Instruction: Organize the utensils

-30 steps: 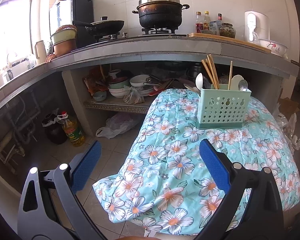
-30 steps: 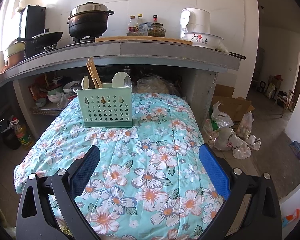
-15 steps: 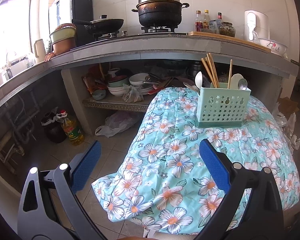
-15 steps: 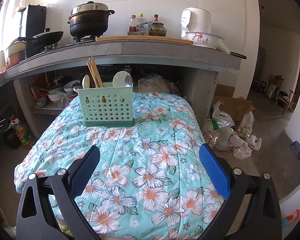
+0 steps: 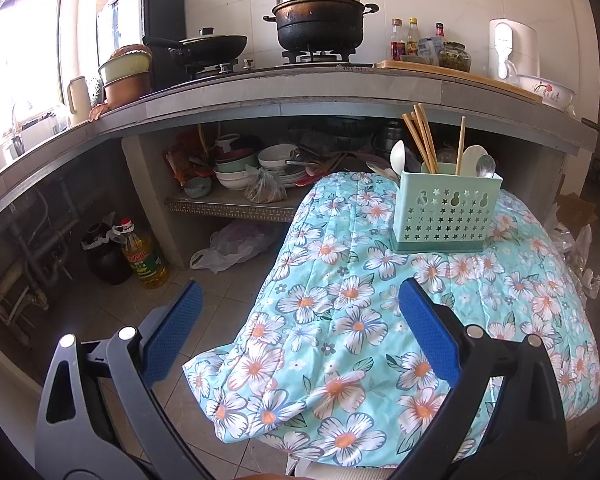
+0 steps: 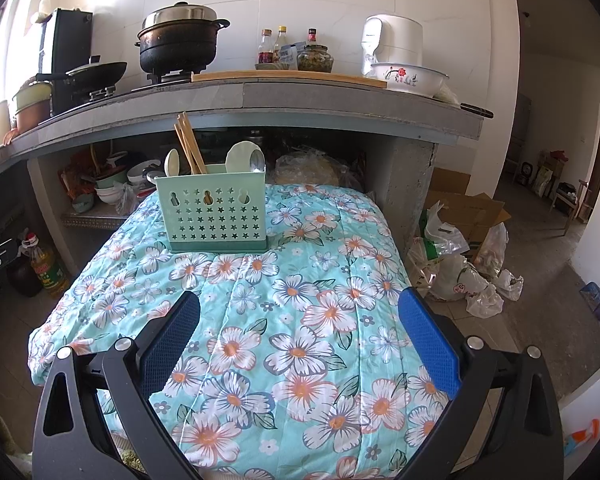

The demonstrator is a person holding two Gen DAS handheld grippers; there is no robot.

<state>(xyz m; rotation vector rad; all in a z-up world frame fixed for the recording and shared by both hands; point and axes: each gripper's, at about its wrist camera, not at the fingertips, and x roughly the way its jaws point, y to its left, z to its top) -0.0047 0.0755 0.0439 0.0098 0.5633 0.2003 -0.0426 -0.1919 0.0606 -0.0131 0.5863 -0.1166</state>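
A mint green utensil holder (image 5: pixel 446 212) with star holes stands upright on the floral cloth (image 5: pixel 340 320) at the table's far end; it also shows in the right wrist view (image 6: pixel 214 210). It holds wooden chopsticks (image 5: pixel 420 136), white spoons (image 5: pixel 397 157) and a metal spoon (image 5: pixel 487 166). My left gripper (image 5: pixel 300 320) is open and empty, well short of the holder, over the table's left edge. My right gripper (image 6: pixel 300 328) is open and empty above the near part of the cloth (image 6: pixel 300 320).
A concrete counter (image 5: pixel 300 88) behind the table carries a black pot (image 5: pixel 320 16), a pan, bottles and a white bowl (image 6: pixel 408 76). Bowls sit on the shelf below (image 5: pixel 236 200). An oil bottle (image 5: pixel 142 252) stands on the floor at left. Bags and a box (image 6: pixel 460 248) lie at right.
Both grippers have drawn back slightly from the holder; the left view has drifted a little. Both grippers stay open and empty.
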